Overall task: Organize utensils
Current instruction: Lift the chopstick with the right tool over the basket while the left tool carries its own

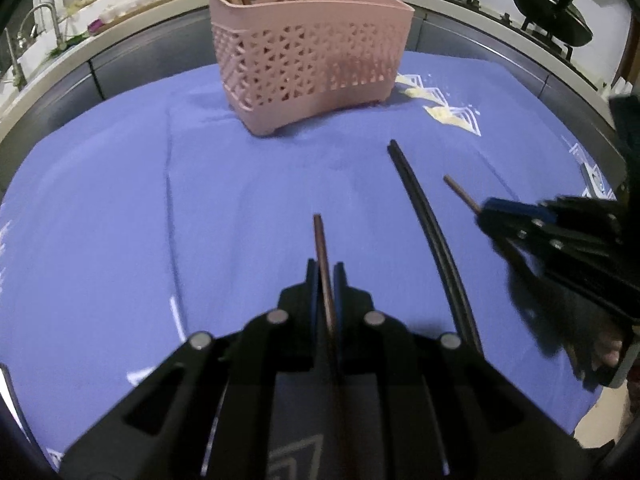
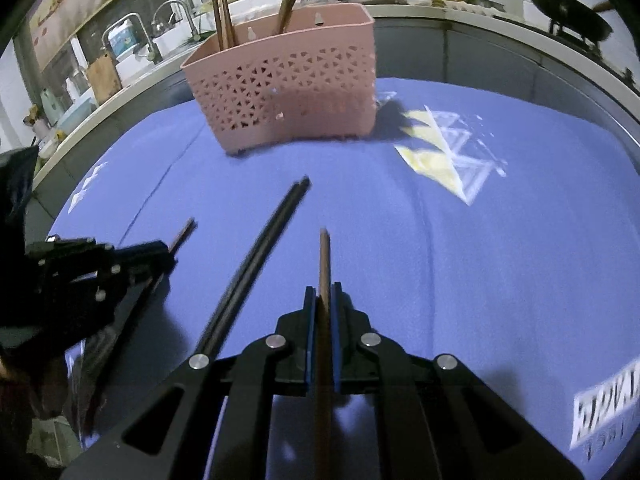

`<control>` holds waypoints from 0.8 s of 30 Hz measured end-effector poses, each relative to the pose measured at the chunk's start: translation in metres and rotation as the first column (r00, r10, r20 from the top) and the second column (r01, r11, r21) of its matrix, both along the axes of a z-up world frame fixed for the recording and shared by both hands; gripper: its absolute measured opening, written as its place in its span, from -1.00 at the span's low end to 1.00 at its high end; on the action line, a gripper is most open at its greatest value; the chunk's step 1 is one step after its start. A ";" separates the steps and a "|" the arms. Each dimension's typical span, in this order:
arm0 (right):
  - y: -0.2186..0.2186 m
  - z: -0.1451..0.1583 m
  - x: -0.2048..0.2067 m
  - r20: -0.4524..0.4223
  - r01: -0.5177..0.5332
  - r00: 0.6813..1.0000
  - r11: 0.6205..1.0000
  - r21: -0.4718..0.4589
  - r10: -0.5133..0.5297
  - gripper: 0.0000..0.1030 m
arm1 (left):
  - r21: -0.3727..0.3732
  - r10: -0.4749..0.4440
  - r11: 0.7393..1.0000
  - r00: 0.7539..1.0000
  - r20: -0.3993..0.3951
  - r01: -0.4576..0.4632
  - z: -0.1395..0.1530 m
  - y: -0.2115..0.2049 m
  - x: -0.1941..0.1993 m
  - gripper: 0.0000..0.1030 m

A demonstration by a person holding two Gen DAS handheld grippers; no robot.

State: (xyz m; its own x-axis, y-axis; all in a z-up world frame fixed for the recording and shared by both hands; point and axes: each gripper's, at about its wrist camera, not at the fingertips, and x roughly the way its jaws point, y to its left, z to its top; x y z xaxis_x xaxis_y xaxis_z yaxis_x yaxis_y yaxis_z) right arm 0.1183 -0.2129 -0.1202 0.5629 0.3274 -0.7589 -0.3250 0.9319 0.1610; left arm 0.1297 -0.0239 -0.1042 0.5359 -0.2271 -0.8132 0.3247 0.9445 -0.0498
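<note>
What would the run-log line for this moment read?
left gripper: shut on brown chopstick | right gripper: shut on brown chopstick | black chopsticks: on cloth | basket: ahead

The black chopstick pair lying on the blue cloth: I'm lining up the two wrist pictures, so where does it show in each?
Left wrist view: the black chopstick pair lies right of centre, between the left claw and the right claw.
Right wrist view: it runs diagonally left of centre, between the right claw and the left claw.
Shared landmark: the pink basket, beyond the pair's far tip.
</note>
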 end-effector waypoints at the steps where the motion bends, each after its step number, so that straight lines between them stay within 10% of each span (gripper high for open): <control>1: 0.002 0.000 0.005 -0.001 -0.009 1.000 1.000 0.005 0.009 -0.84 | -0.003 -0.004 1.000 1.000 0.002 0.004 0.000 -0.001 0.002 -0.87; 8: 0.001 0.005 0.024 -0.043 -0.044 0.998 0.993 0.106 0.049 -0.92 | -0.019 -0.010 1.000 1.000 -0.019 0.010 0.004 -0.004 0.016 -0.91; 15: -0.032 0.093 -0.028 0.253 -0.057 0.967 0.962 0.266 -0.013 -0.92 | -0.274 0.060 0.962 0.980 0.187 -0.007 0.102 0.037 -0.014 -0.92; 24: -0.035 0.134 -0.075 0.442 -0.065 0.895 0.960 0.273 -0.065 -0.92 | -0.315 0.082 0.949 0.940 0.331 0.028 0.147 0.049 -0.063 -0.91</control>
State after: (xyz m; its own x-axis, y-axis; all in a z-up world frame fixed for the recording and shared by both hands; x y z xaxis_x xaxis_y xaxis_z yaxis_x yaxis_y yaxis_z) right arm 0.0432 -0.2478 0.0141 0.8178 0.4846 -0.3104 -0.4223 0.8717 0.2484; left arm 0.0669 0.0249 0.0433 0.7742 -0.4193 -0.4742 0.3483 0.9077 -0.2340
